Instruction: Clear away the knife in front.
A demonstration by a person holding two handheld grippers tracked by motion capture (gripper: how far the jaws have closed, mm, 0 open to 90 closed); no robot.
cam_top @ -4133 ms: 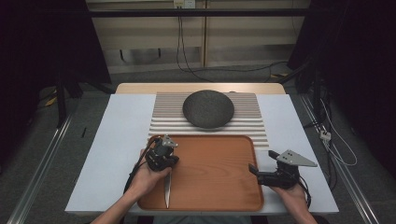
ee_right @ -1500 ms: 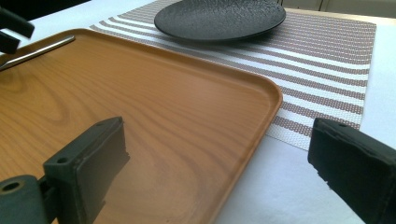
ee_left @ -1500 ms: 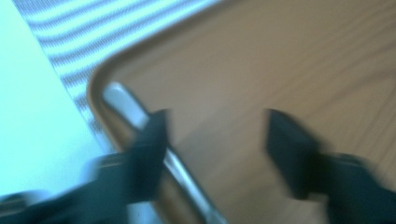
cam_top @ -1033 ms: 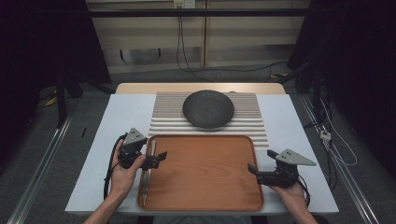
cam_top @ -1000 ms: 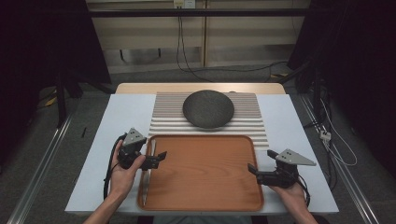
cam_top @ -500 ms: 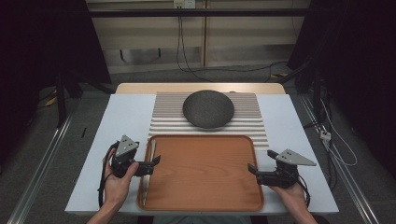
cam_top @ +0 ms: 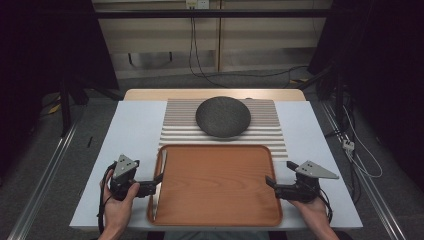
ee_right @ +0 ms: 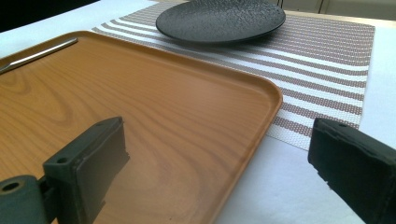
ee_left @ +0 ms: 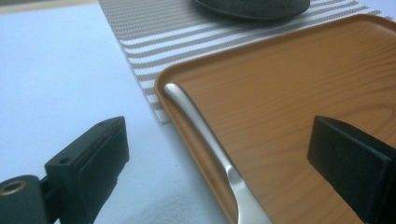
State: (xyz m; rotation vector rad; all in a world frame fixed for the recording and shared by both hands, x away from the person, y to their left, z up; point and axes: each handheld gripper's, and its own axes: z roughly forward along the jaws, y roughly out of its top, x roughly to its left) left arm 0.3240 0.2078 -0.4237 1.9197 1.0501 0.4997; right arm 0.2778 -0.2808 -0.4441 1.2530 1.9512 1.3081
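Note:
A wooden tray (cam_top: 215, 190) lies at the table's near middle. A silver knife (cam_top: 158, 186) rests inside it along its left rim. My left gripper (cam_top: 155, 184) is open at the tray's left edge; in the left gripper view its jaws stand wide on either side of the rim (ee_left: 161, 86) and the knife handle (ee_left: 201, 130), touching neither. My right gripper (cam_top: 270, 183) is open at the tray's right edge, with one jaw over the tray (ee_right: 140, 93) and the other over the table. The knife (ee_right: 37, 52) shows at the tray's far side there.
A dark round plate (cam_top: 223, 116) sits on a striped placemat (cam_top: 270, 120) just beyond the tray. White table surface (cam_top: 135, 130) lies to both sides of the mat. The plate (ee_right: 219, 21) is also in the right gripper view.
My left gripper has drawn back left and toward the person, off the tray, leaving the knife lying along the left rim. The right gripper has stayed put.

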